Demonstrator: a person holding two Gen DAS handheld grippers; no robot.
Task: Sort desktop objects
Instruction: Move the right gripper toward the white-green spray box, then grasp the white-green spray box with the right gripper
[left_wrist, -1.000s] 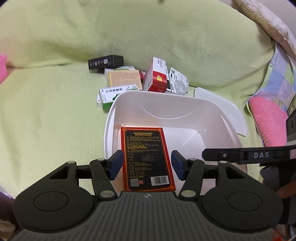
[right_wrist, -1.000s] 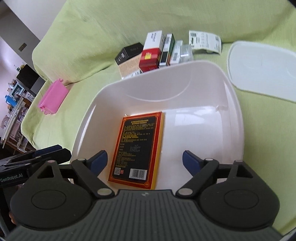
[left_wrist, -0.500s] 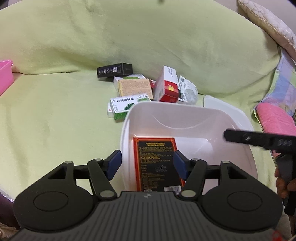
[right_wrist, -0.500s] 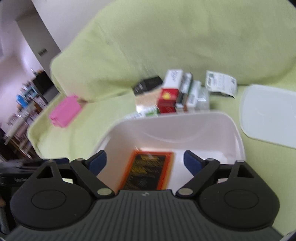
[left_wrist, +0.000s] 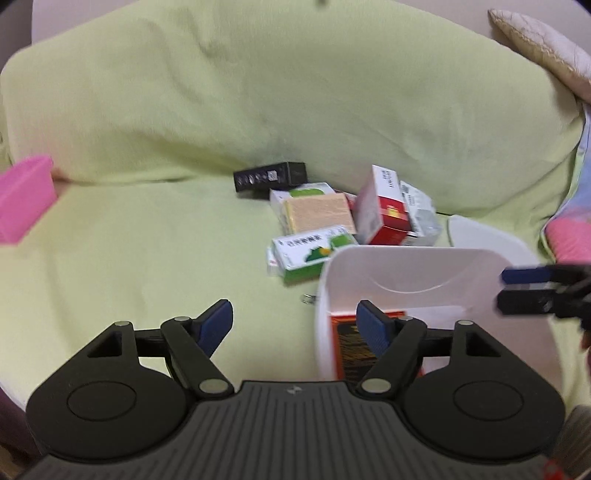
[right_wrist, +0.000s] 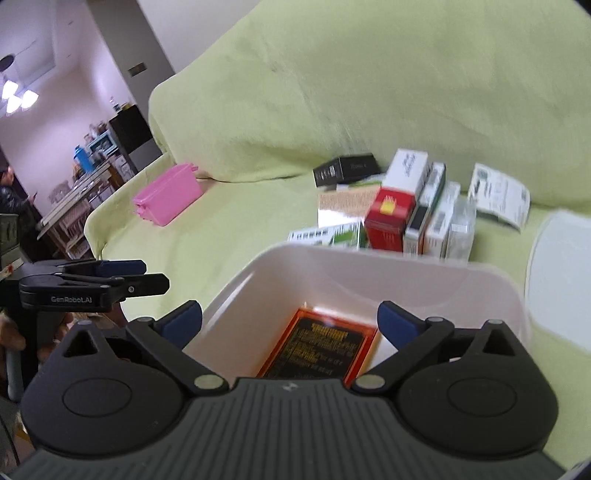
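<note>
1. The left hand-held gripper (left_wrist: 295, 320) is wide open and holds nothing; its blue fingertips (left_wrist: 216, 325) hang above the green sofa cover (left_wrist: 147, 258).
2. The right hand-held gripper (right_wrist: 290, 323) is also wide open and empty, above the near part of the white tub (right_wrist: 369, 269).
3. In the tub, just ahead of the right hand-held gripper and between its fingers, an orange-edged black box (right_wrist: 325, 347) lies flat on the bottom. In the left wrist view the same box (left_wrist: 349, 347) shows behind the right finger of the left hand-held gripper.
4. Beyond the far wall of the tub there is a group of small boxes: a red and white box (right_wrist: 393, 210) that stands upright, a green and white box (left_wrist: 314, 253) that lies just beside the tub corner, a tan box (left_wrist: 317, 212), and a black box (left_wrist: 271, 177) farthest away.
5. A white lid (right_wrist: 561, 277) lies on the cover to the right of the tub.
6. A pink container (right_wrist: 170, 194) lies far to the left of both hand-held grippers, well apart from the boxes.
</note>
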